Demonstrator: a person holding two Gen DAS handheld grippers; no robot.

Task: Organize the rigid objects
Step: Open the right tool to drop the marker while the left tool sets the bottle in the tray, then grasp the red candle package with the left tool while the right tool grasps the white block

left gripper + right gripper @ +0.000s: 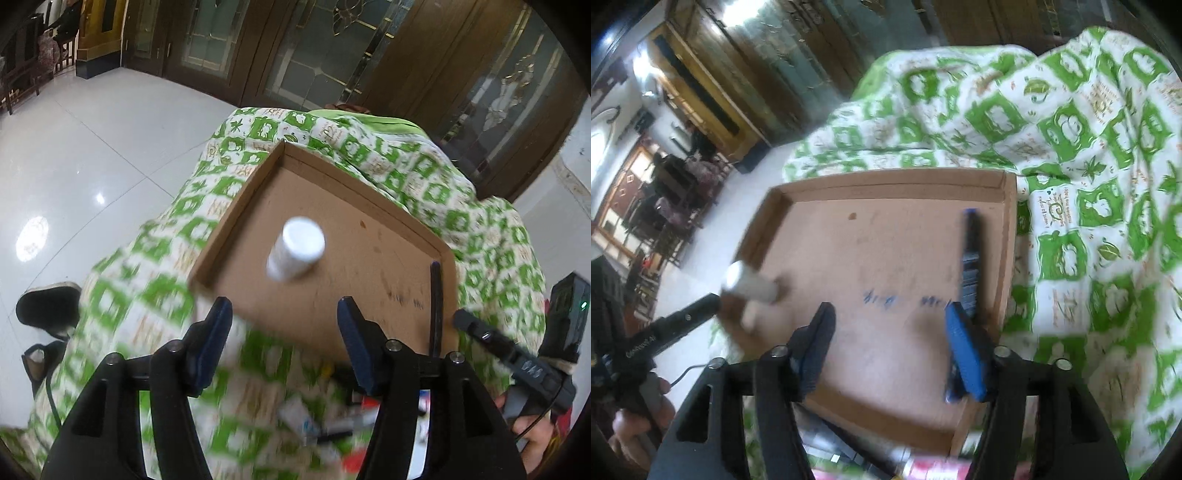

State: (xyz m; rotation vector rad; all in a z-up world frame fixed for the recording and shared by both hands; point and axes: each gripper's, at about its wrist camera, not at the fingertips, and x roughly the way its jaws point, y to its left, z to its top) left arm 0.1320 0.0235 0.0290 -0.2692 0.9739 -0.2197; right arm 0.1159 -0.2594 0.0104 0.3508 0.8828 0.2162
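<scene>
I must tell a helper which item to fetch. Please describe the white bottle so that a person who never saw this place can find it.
Find the green-and-white patterned cloth, then the shallow cardboard tray lying on it. The white bottle stands upright inside, toward the tray's left side. Its only neighbour in the tray is a dark pen lying flat along the right wall.

A white bottle (296,248) stands in the cardboard tray (236,218) on the green-patterned cloth (155,288) — beyond the left gripper (284,314), whose jaws gape empty — a dark pen (436,295) lying along the tray's right wall.
</scene>
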